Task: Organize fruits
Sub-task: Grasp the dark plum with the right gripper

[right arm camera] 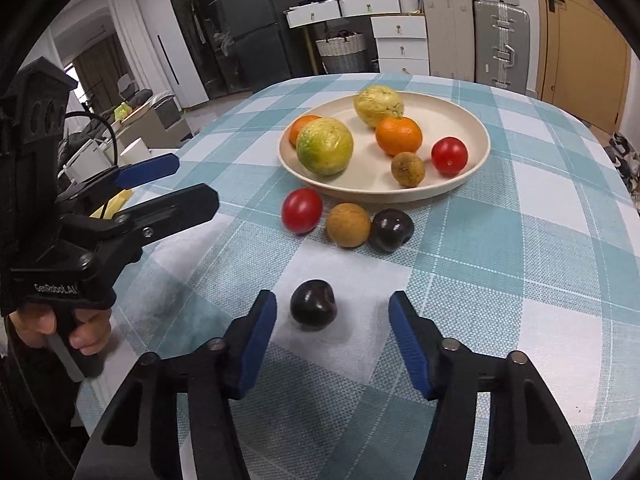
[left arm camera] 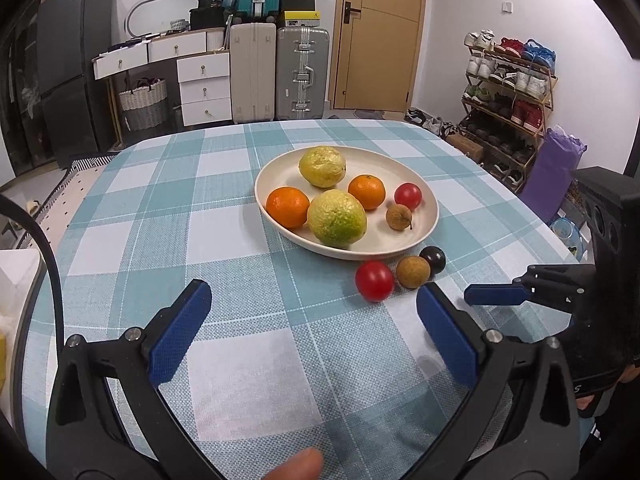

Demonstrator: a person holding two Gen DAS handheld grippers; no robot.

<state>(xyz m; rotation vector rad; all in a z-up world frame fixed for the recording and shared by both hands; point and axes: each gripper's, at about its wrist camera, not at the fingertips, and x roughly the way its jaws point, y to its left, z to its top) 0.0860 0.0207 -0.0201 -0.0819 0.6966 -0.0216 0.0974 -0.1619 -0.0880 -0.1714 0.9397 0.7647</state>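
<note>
A cream plate [left arm camera: 424,224] [right arm camera: 476,128] holds two yellow-green guavas, two oranges, a red tomato and a brown longan. On the cloth in front of it lie a red tomato [left arm camera: 374,281] [right arm camera: 301,210], a longan [left arm camera: 413,272] [right arm camera: 348,225] and a dark plum [left arm camera: 433,259] [right arm camera: 390,230]. A second dark plum [right arm camera: 313,305] lies just ahead of my right gripper [right arm camera: 332,307], between its open fingers, untouched. My left gripper [left arm camera: 312,296] is open and empty, above the cloth short of the plate. The right gripper's fingers show at the right of the left wrist view [left arm camera: 496,294].
The table [left arm camera: 160,208] has a teal-and-white checked cloth. Behind it stand suitcases [left arm camera: 276,72], white drawers [left arm camera: 204,80], a door and a shoe rack [left arm camera: 504,108]. A white object [left arm camera: 16,280] sits at the table's left edge.
</note>
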